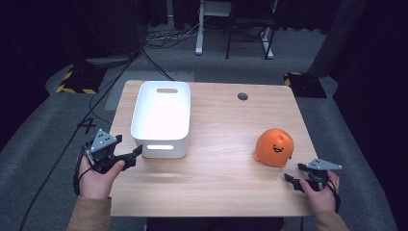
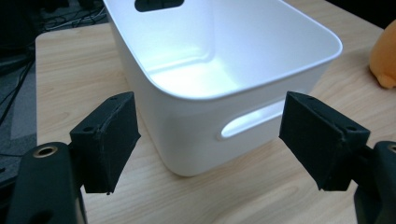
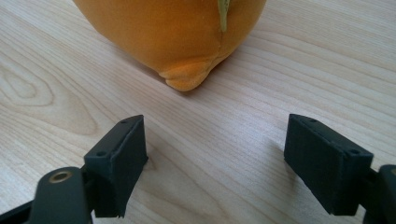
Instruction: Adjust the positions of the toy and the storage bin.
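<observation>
The left gripper (image 1: 132,156), jaws spread, sits beside the white bin (image 1: 161,118); the right gripper (image 1: 294,179), also spread, faces the orange toy (image 1: 274,147).

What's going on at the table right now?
A person holds a gripper in each hand at a wooden table, and nothing is grasped. The left gripper has its jaws open, pointing at the near corner of an empty white bin. The right gripper is also open, aimed at an orange plush toy that sits on the table just ahead of it, not touching. The toy is outside the bin, off to its right.
</observation>
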Demonstrator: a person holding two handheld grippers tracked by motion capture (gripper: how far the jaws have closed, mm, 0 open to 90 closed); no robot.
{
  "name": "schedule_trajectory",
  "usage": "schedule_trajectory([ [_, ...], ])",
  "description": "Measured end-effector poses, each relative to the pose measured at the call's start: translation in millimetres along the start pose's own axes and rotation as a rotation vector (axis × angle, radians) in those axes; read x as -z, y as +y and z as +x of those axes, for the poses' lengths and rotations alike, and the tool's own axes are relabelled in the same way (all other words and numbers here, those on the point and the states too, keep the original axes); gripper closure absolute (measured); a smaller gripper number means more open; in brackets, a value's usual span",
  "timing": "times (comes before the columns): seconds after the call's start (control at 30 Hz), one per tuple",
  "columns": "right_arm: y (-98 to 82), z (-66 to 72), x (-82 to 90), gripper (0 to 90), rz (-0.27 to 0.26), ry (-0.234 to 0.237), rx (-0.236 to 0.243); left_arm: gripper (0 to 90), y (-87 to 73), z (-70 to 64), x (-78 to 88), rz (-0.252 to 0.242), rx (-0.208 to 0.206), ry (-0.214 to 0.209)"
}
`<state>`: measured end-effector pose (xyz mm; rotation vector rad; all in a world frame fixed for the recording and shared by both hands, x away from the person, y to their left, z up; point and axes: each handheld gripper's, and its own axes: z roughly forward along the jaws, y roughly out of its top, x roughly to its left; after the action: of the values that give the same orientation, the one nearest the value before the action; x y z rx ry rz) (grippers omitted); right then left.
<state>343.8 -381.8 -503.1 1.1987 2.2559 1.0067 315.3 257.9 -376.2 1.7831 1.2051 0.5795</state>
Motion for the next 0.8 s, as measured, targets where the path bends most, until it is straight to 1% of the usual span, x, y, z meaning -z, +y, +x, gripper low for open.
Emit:
schedule_trajectory([
  [0.03,0.0,0.0,0.0,21.6,0.000,0.000,0.000,20.4,0.0,0.0,0.0,0.000,0.000,0.000],
  [0.07,0.0,-0.1,-0.1,21.6,-0.001,-0.001,0.002,21.3,2.6,3.3,-0.6,-0.019,0.020,0.001],
  [0.17,0.0,0.0,0.0,21.6,0.000,0.000,0.001,23.8,5.6,7.2,-1.9,-0.028,0.030,0.006],
  [0.2,0.0,-0.1,0.0,21.5,0.000,0.000,0.002,23.8,7.5,9.5,-2.9,-0.035,0.037,0.007],
  [0.23,0.0,0.1,0.0,21.6,0.000,0.000,0.000,25.7,10.3,12.2,-4.5,-0.048,0.045,0.015],
  [0.3,0.0,0.0,0.0,21.6,0.000,0.000,0.000,26.8,12.0,14.1,-5.3,-0.055,0.039,0.023],
  [0.33,0.0,0.1,0.0,21.6,0.000,0.000,0.000,27.4,14.6,16.5,-8.0,-0.072,0.043,0.037],
  [0.37,0.0,0.1,0.0,21.6,0.000,0.000,0.000,28.0,14.6,16.5,-8.0,-0.072,0.043,0.037],
  [0.4,0.0,-0.1,-0.1,21.5,-0.001,0.000,0.001,28.7,15.8,19.6,-10.6,-0.072,0.029,0.052],
  [0.43,0.0,-0.1,-0.1,21.5,-0.001,0.000,0.001,29.4,15.8,19.6,-10.6,-0.072,0.029,0.052],
  [0.47,0.0,0.0,0.0,21.6,0.000,0.000,0.000,30.4,16.6,25.2,-15.3,-0.073,0.041,0.053],
  [0.5,0.0,0.0,0.0,21.6,0.000,0.000,0.000,31.4,16.6,25.2,-15.3,-0.073,0.041,0.053],
  [0.53,0.0,-0.1,-0.1,21.5,-0.001,0.000,0.002,33.0,17.0,29.0,-19.3,-0.076,0.051,0.050],
  [0.57,0.0,-0.1,-0.1,21.5,-0.001,0.000,0.002,33.9,17.0,29.0,-19.3,-0.076,0.051,0.050],
  [0.6,0.1,0.2,-0.2,21.6,-0.002,0.001,-0.002,34.5,17.1,31.2,-22.9,-0.081,0.052,0.053],
  [0.63,0.1,0.2,-0.2,21.6,-0.002,0.001,-0.002,34.5,17.1,32.5,-24.7,-0.075,0.054,0.047],
  [0.67,0.0,0.0,-0.1,21.6,-0.002,0.000,0.001,37.7,16.0,35.4,-32.2,-0.076,0.065,0.035],
  [0.8,0.0,0.0,0.0,21.6,0.000,0.000,0.001,39.7,12.8,38.6,-45.0,-0.054,0.075,0.021],
])
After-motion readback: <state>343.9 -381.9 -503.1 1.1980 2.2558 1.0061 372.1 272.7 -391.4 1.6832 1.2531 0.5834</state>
